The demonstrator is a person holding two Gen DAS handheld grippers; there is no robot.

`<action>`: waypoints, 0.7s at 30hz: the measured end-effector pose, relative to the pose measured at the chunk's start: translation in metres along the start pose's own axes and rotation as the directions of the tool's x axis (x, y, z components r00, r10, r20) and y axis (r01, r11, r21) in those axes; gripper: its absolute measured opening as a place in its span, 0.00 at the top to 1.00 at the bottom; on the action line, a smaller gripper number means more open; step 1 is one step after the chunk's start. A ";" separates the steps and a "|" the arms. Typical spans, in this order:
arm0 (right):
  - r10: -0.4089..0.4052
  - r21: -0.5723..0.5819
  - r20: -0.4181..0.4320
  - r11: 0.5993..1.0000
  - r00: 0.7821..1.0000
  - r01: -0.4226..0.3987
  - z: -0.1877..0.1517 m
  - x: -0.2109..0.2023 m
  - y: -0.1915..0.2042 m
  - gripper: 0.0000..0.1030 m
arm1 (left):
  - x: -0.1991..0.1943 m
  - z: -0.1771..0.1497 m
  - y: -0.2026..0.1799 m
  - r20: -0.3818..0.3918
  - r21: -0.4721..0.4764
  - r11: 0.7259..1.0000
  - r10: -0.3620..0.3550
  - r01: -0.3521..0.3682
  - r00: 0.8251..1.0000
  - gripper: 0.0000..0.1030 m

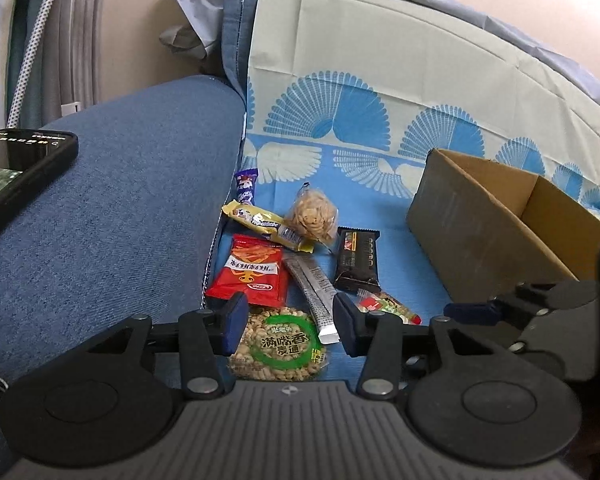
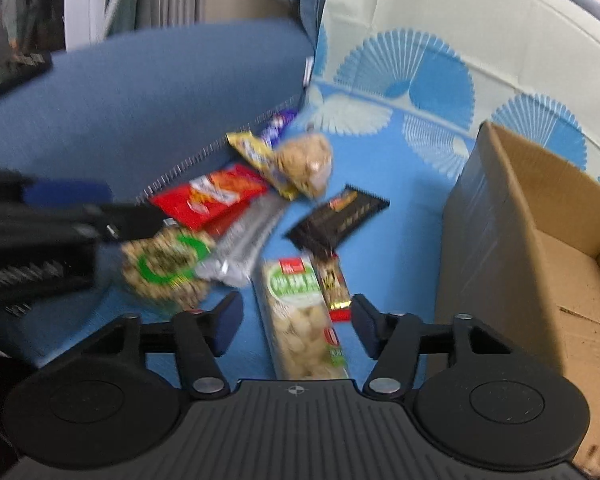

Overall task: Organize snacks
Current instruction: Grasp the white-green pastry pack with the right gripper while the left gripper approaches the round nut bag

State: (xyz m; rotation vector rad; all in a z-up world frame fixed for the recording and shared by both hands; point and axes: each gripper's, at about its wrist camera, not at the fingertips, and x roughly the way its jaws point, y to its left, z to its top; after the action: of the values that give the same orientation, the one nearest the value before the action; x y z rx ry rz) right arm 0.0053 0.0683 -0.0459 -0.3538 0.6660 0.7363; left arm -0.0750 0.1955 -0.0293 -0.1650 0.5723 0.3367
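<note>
Several snack packs lie in a pile on the blue patterned cover. My left gripper (image 1: 290, 322) is open, its jaws standing either side of a clear nut bag with a green ring label (image 1: 278, 346) and a silver stick pack (image 1: 312, 294). A red chip pack (image 1: 250, 274), a yellow bar (image 1: 266, 224), a clear puffed snack bag (image 1: 312, 214) and a black bar (image 1: 358, 262) lie beyond. My right gripper (image 2: 296, 322) is open over a long green cracker pack (image 2: 304, 316), with a small red-gold bar (image 2: 332, 280) beside it. An open cardboard box (image 2: 540, 240) stands at the right.
A blue denim sofa arm (image 1: 112, 220) rises on the left with a black phone (image 1: 16, 168) on it. The cardboard box also shows in the left wrist view (image 1: 496, 220). The patterned cover runs up the sofa back (image 1: 380, 80). The right wrist view is motion-blurred.
</note>
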 end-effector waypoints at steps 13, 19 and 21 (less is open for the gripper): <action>0.050 0.010 -0.111 0.999 0.993 -0.049 -0.011 0.027 -0.002 0.64 | 0.022 -0.004 -0.021 -0.069 0.090 0.996 0.015 -0.009 0.998 0.23; 0.054 0.035 -0.135 0.998 0.989 -0.050 -0.015 -0.001 0.001 0.64 | 0.035 -0.009 -0.033 -0.121 0.146 0.988 0.062 -0.044 0.991 0.14; 0.042 0.023 -0.158 0.999 0.986 -0.039 -0.021 -0.008 0.004 0.64 | 0.041 -0.010 -0.035 -0.146 0.162 0.985 0.080 -0.055 0.986 0.10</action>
State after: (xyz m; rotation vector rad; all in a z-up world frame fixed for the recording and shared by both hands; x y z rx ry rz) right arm -0.0106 0.0566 -0.0562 -0.3841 0.8326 0.7449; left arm -0.0353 0.1711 -0.0579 -0.0185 0.7541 0.3451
